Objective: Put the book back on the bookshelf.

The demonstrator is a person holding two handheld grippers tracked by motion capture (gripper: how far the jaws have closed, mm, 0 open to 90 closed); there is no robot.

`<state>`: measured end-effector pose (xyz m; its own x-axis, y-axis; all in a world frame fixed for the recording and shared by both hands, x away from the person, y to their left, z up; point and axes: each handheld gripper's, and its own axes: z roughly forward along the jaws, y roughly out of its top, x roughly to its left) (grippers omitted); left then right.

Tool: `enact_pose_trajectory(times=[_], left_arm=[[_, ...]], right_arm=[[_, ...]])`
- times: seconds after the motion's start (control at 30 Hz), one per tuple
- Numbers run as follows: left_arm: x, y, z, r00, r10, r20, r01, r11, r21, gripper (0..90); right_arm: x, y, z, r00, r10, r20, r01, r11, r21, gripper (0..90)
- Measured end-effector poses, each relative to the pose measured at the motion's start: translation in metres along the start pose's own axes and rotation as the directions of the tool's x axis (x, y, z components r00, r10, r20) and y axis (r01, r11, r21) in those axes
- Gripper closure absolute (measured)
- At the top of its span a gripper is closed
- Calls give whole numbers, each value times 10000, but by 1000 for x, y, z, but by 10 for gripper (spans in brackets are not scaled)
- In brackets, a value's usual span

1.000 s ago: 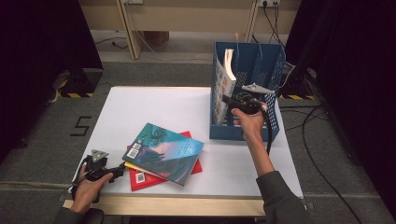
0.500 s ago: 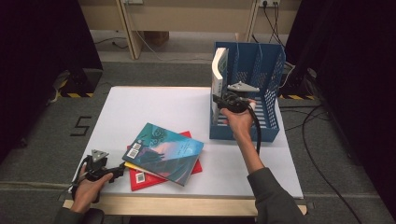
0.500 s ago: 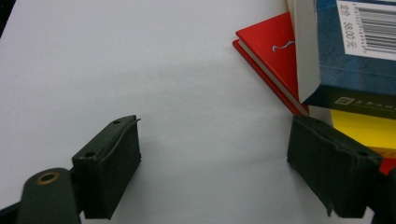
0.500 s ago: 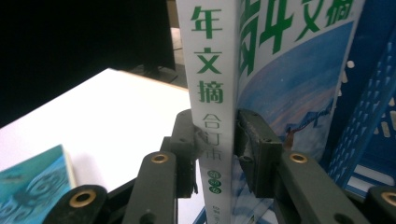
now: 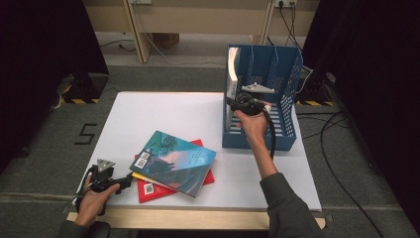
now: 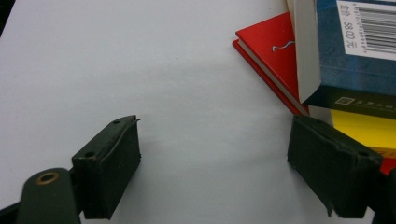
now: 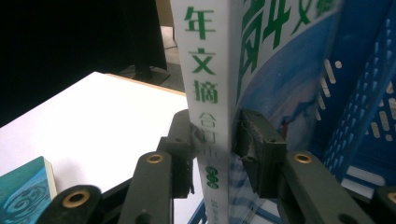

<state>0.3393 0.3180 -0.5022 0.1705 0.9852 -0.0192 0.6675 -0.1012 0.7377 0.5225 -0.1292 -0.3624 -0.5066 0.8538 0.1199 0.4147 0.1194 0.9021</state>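
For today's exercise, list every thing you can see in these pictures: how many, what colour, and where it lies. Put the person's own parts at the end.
Table: one, white, middle of the high view.
File rack: one, blue, slotted, at the table's far right.
White book: one, white spine with green characters, upright in the rack's left slot.
Teal book: one, teal-blue cover, top of the stack near the table's front.
Yellow book: one, yellow, under the teal book.
Red book: one, red, bottom of the stack.
Left claw: one, black, jaws open over bare table beside the stack.
Right claw: one, black, jaws at either side of the white book's spine.
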Motion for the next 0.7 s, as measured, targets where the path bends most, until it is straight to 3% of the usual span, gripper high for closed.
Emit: enact_pose_trajectory(times=[0.07, 0.17, 0.4, 0.5, 0.6, 0.7], left_arm=[[0, 0, 0, 10000, 14, 9, -14, 10000, 6, 157], [0, 0, 0, 10000, 16, 7, -16, 10000, 10, 155], [0, 0, 0, 10000, 19, 6, -19, 10000, 9, 155], [0, 0, 0, 10000, 12, 3, -12, 10000, 9, 155], [1, 0, 0, 10000, 24, 26, -24, 10000, 6, 154], [1, 0, 0, 10000, 29, 26, -29, 10000, -1, 154]], right_arm=[[-1, -3, -2, 9996, 278, 70, -278, 9996, -54, 610], [0, -6, -3, 9994, 22, 353, -22, 10000, -8, 571], [13, -7, 6, 9996, 203, -215, -206, 9997, -139, 543], [18, -4, 10, 9999, -3, 172, 4, 10000, -88, 520], [16, -4, 9, 9998, 212, 64, -212, 9997, -115, 512], [13, -7, 1, 9995, 324, 60, -323, 9992, -226, 444]])
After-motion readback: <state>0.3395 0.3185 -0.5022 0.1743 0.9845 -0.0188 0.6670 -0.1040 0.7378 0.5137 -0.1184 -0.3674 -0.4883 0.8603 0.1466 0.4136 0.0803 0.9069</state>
